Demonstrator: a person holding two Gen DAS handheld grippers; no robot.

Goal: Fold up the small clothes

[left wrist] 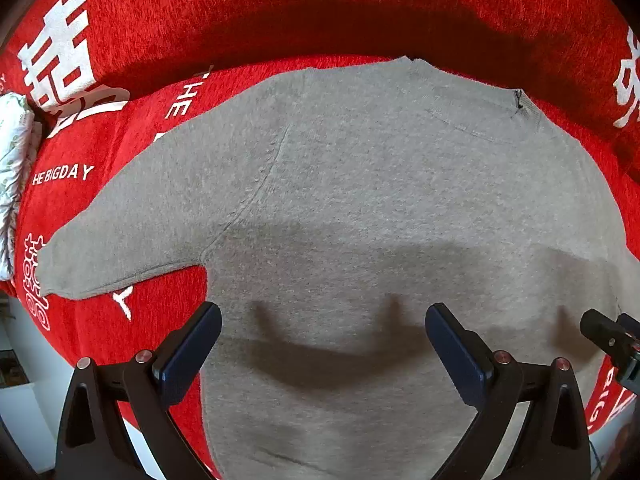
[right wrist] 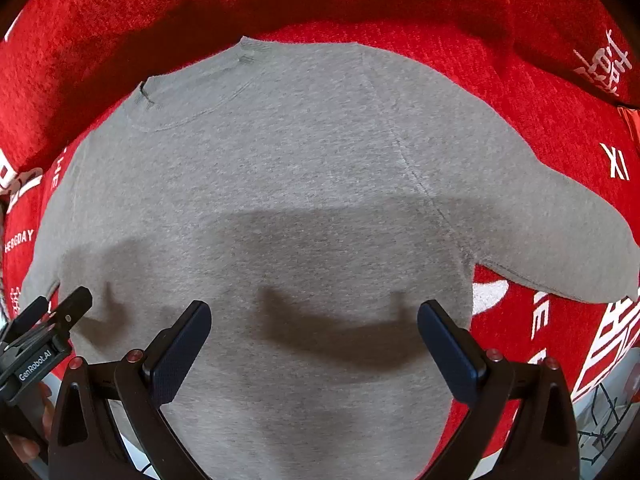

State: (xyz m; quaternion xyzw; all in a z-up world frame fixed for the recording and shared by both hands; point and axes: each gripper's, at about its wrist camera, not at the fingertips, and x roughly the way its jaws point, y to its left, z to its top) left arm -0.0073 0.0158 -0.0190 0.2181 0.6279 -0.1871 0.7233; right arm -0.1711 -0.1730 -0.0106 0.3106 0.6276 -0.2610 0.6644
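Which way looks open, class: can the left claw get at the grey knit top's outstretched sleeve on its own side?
Probably yes: left claw is open, sleeve lies flat, uncovered.

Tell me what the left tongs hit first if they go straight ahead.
Most likely the flat grey knit sweater: the open left tongs point at its body, which lies on the red cloth with white lettering. Nothing else shows in between.

Plain heather-grey shirt [left wrist: 360, 200], red cloth [left wrist: 280, 12] with white lettering
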